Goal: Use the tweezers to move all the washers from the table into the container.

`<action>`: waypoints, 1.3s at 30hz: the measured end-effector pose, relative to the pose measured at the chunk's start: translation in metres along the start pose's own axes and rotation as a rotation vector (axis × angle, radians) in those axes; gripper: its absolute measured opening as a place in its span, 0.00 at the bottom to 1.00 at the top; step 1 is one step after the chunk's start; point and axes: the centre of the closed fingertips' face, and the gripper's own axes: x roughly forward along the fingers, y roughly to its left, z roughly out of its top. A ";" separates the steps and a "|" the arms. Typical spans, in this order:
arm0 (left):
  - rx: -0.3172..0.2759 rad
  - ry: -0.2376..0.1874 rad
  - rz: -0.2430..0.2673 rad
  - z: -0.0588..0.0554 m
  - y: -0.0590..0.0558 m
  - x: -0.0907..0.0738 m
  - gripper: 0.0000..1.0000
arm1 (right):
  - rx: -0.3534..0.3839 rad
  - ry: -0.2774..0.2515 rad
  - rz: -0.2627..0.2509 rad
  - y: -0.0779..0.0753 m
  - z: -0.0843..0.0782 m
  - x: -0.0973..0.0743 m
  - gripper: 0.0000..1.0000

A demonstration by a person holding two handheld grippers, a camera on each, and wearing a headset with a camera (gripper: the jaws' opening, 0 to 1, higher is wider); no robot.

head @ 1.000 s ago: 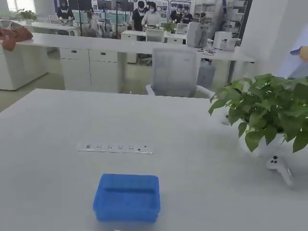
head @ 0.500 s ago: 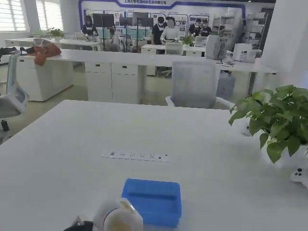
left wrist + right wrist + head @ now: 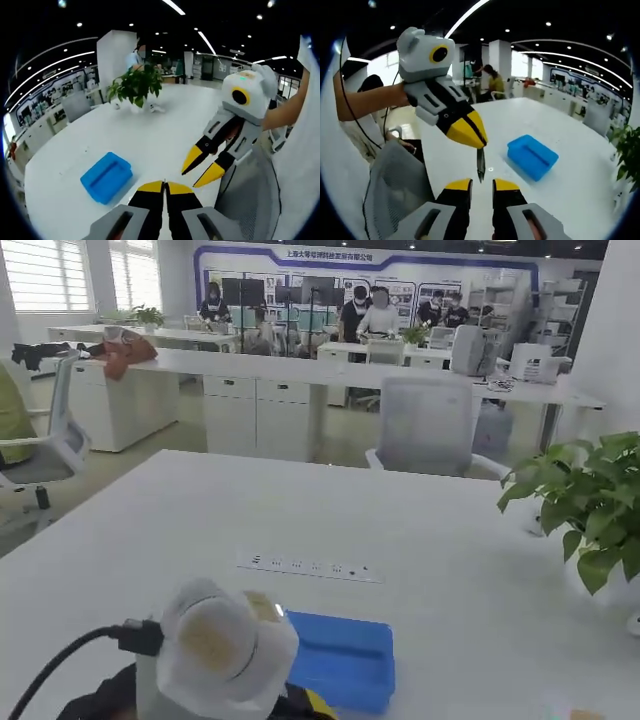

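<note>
Holding the tweezers (image 3: 480,166) pinched point-down, the left gripper (image 3: 476,141) hangs just ahead of the right gripper (image 3: 481,185), whose jaws stand apart. The container (image 3: 532,156) lies beyond, rightward. Washers not discernible. Recommendation: locate one, descend slowly, tweezers upright.

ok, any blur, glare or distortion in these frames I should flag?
Head view: a claw right at the lens is out of focus; container and table fairly sharp. Left gripper view: strong fisheye, ceiling light strips bow into arcs, table edge curves. Right gripper view: same bowing; tweezers in the left claw look crisp.
</note>
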 end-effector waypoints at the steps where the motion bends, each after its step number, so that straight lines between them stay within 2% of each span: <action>1: 0.010 -0.008 -0.011 0.004 -0.002 -0.002 0.00 | -0.016 0.005 0.012 0.001 0.002 0.002 0.14; 3: 0.018 -0.036 -0.035 0.015 -0.007 -0.006 0.00 | -0.031 0.017 0.027 0.002 0.003 0.005 0.15; 4: 0.039 -0.065 -0.074 0.023 -0.014 -0.010 0.00 | -0.053 0.018 0.032 0.002 0.006 0.005 0.15; 5: 0.050 -0.072 -0.097 0.026 -0.017 -0.011 0.00 | -0.063 0.015 0.036 0.001 0.008 0.005 0.14; 8: 0.067 -0.075 -0.145 0.036 -0.024 -0.018 0.00 | -0.110 0.023 0.079 0.005 0.016 0.004 0.15; 10: 0.089 -0.060 -0.177 0.040 -0.028 -0.020 0.00 | -0.159 0.035 0.091 0.006 0.018 0.002 0.15; 12: 0.122 -0.040 -0.222 0.041 -0.036 -0.022 0.00 | -0.185 0.038 0.112 0.009 0.021 0.001 0.14; 13: 0.137 -0.037 -0.216 0.042 -0.035 -0.022 0.00 | -0.186 0.043 0.118 0.010 0.021 0.000 0.14; 17: 0.198 -0.007 -0.250 0.043 -0.041 -0.023 0.00 | -0.237 0.070 0.173 0.019 0.020 -0.001 0.08; 18: 0.222 0.014 -0.270 0.041 -0.044 -0.023 0.00 | -0.245 0.076 0.181 0.021 0.019 -0.001 0.07; 21: 0.254 0.034 -0.297 0.039 -0.048 -0.024 0.00 | -0.269 0.092 0.204 0.025 0.017 -0.001 0.07; 24: 0.305 0.038 -0.327 0.038 -0.050 -0.025 0.00 | -0.261 0.097 0.232 0.028 0.017 -0.001 0.06; 25: 0.347 0.033 -0.353 0.037 -0.054 -0.026 0.00 | -0.252 0.099 0.242 0.029 0.017 -0.001 0.06; 28: 0.351 0.030 -0.347 0.032 -0.053 -0.027 0.00 | -0.231 0.108 0.257 0.031 0.015 0.001 0.04; 29: 0.338 0.014 -0.339 0.033 -0.052 -0.026 0.00 | -0.222 0.106 0.256 0.030 0.015 0.001 0.03; 31: 0.277 -0.046 -0.296 0.037 -0.047 -0.025 0.00 | -0.196 0.095 0.240 0.026 0.016 0.003 0.03; 32: 0.236 -0.085 -0.255 0.038 -0.041 -0.025 0.00 | -0.183 0.087 0.236 0.025 0.017 0.004 0.03; 34: 0.191 -0.135 -0.208 0.040 -0.035 -0.026 0.00 | -0.133 0.072 0.221 0.021 0.020 0.006 0.02; 36: 0.102 -0.189 -0.137 0.040 -0.025 -0.028 0.02 | -0.116 0.081 0.204 0.018 0.019 0.011 0.02; 37: 0.081 -0.213 -0.118 0.040 -0.022 -0.030 0.06 | -0.106 0.081 0.198 0.016 0.018 0.014 0.02; 38: 0.035 -0.254 -0.059 0.040 -0.013 -0.033 0.10 | -0.095 0.083 0.190 0.014 0.017 0.016 0.02; 39: 0.006 -0.276 -0.020 0.038 -0.008 -0.035 0.14 | -0.088 0.081 0.186 0.013 0.016 0.019 0.02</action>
